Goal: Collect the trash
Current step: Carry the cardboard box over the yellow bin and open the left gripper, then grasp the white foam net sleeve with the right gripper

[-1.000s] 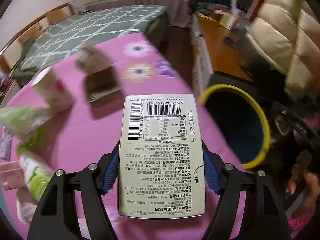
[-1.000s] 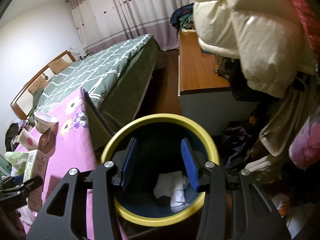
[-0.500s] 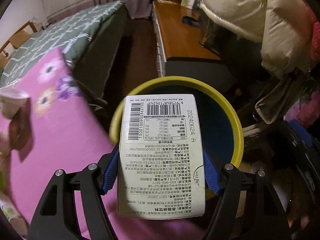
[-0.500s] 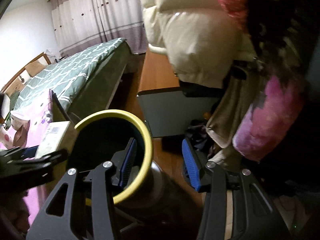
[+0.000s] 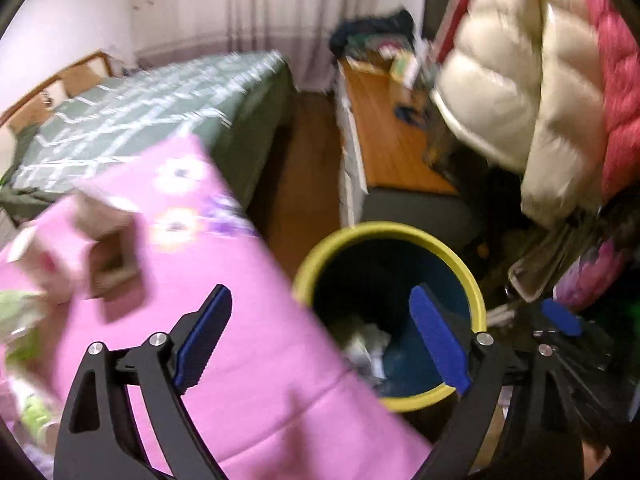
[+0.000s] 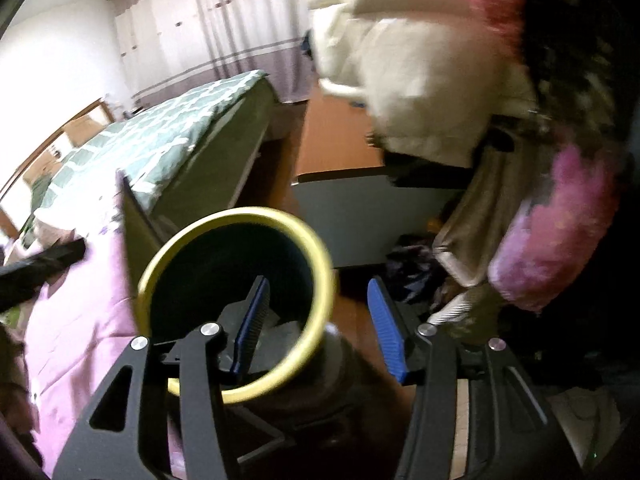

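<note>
Bin: yellow rim, dark blue inside. Beside bin, cloth: pink, white-purple flowers. Beyond bin, bedspread: green, white lattice. Gripper pads: blue.

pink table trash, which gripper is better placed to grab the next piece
Left. The left gripper is open over the pink table; the right gripper hangs by the bin.

1. Left tongs have sprung wide apart, and the carton they clamped half a second ago is gone.
2. They've swung back left, now straddling the pink desk edge and bin.
</note>
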A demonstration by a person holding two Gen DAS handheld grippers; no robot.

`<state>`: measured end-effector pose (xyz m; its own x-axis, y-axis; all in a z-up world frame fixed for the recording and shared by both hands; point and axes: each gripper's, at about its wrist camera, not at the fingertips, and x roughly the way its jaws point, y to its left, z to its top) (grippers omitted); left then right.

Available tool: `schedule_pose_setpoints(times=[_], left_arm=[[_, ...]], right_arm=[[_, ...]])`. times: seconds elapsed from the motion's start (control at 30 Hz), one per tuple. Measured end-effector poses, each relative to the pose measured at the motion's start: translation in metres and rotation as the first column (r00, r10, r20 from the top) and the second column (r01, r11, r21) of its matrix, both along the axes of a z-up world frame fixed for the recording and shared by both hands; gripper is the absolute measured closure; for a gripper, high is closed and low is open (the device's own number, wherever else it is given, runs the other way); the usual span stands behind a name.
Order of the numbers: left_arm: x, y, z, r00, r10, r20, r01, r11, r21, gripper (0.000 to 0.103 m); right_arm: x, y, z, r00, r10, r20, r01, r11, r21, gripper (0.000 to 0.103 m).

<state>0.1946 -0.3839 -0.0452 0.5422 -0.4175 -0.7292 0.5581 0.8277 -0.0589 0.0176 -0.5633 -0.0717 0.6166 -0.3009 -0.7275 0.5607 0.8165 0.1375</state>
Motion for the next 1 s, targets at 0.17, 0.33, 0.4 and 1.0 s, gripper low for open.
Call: schedule_pose_setpoints(times=[0.17, 0.33, 0.4, 1.0], left_arm=[[-0.016, 0.109, 0.038, 0.975, 0.163, 0.149, -0.157, 0.986, -0.052, 0.009], [-0.039, 0.229, 0.056, 0.896, 0.378, 0.234, -0.369, 0.926, -0.082, 0.007], [-0.047, 0.268, 0.056, 0.866, 0.439, 0.24, -0.43, 0.898, -0.09, 0.007], [-0.061, 0.484, -0.034, 0.564, 0.782, 0.265, -0.786, 0.607, -0.121, 0.007]], right_arm=[[0.03, 0.052, 0.004, 0.99, 0.138, -0.001, -0.138, 0.99, -0.003, 0.054], [0.055, 0.121, 0.01, 0.957, 0.29, 0.01, -0.289, 0.957, -0.011, 0.054], [0.061, 0.155, 0.012, 0.932, 0.362, 0.014, -0.362, 0.932, -0.012, 0.054], [0.053, 0.319, 0.026, 0.753, 0.656, 0.04, -0.657, 0.753, 0.025, 0.054]])
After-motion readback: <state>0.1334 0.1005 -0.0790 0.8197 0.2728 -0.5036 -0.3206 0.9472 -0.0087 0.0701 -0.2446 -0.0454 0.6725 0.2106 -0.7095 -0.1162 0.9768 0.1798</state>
